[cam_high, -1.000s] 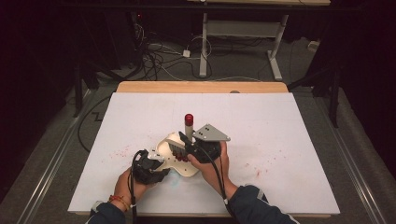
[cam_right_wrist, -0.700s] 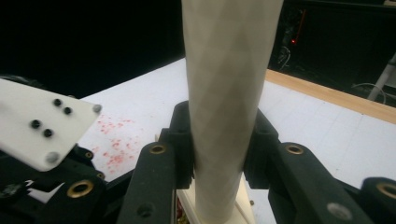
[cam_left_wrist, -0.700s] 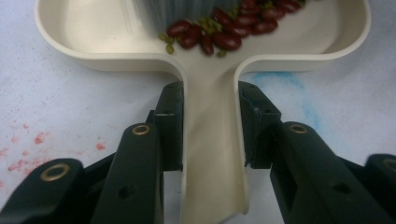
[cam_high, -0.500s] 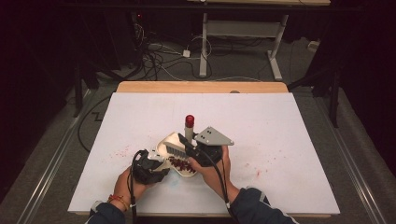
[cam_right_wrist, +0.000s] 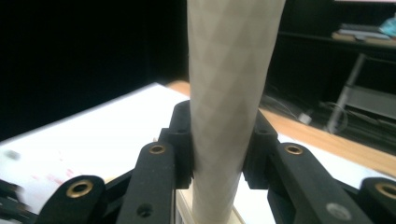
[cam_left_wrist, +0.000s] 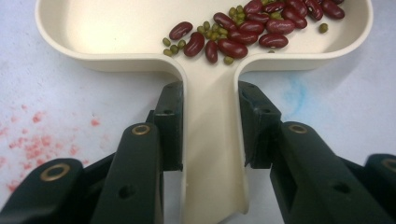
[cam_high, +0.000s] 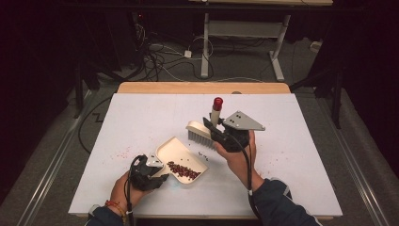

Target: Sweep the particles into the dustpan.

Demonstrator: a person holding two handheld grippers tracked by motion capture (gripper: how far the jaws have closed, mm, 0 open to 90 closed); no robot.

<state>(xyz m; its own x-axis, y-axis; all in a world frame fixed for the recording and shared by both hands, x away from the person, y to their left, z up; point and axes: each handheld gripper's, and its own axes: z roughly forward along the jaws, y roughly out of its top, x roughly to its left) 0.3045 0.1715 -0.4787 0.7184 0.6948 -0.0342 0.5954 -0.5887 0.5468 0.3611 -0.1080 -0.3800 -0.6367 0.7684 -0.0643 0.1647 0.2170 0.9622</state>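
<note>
Sweep looks mostly done: left gripper [cam_high: 157, 170] clamps dustpan [cam_high: 175, 153] handle, beans [cam_left_wrist: 243, 32] piled in the pan on table [cam_high: 291, 188], right gripper [cam_right_wrist: 219, 140] pinching brush [cam_high: 202, 133] handle w/ bristles lifted (prob a few stray beans [cam_high: 203, 154] left beside pan)

Left hand [cam_high: 123, 188]: low at the near left, wrapped round its gripper, a bracelet on the wrist.
Left gripper [cam_left_wrist: 210, 122]: jaws pressed on both sides of a cream dustpan handle [cam_left_wrist: 211, 154], pointing up and to the right.
Right hand [cam_high: 241, 157]: raised, dark sleeve on the forearm.
Right gripper [cam_right_wrist: 218, 144]: jaws clamped on a pale brush handle [cam_right_wrist: 229, 93], grey plate on top.
</note>
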